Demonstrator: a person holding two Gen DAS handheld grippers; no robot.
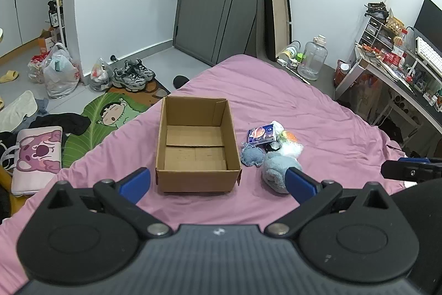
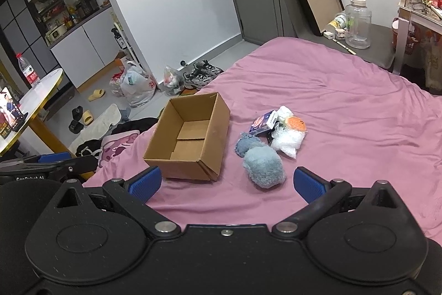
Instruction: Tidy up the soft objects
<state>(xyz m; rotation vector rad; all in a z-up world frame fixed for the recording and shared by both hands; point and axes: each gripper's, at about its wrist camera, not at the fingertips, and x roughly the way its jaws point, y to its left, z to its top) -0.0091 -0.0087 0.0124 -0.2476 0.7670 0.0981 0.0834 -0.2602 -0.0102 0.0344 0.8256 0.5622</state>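
An empty open cardboard box (image 1: 196,145) (image 2: 190,138) stands on the pink bed (image 1: 304,107) (image 2: 345,107). To its right lies a small pile: a light-blue fluffy roll (image 1: 277,170) (image 2: 263,166), a blue knitted pouch (image 1: 252,156) (image 2: 244,144), a blue tissue pack (image 1: 261,135) (image 2: 263,122), a white plastic bag (image 1: 291,148) (image 2: 287,143) and an orange round item (image 2: 296,123). My left gripper (image 1: 218,181) is open and empty, just short of the box. My right gripper (image 2: 228,181) is open and empty, just short of the fluffy roll; it also shows at the right edge of the left wrist view (image 1: 408,170).
Left of the bed the floor holds sneakers (image 1: 134,75), plastic bags (image 1: 59,72), a green cartoon mat (image 1: 102,118) and a pink pillow (image 1: 37,154). A water jug (image 1: 312,58) and a cluttered desk (image 1: 392,68) stand at the far right. A round table (image 2: 33,98) is at left.
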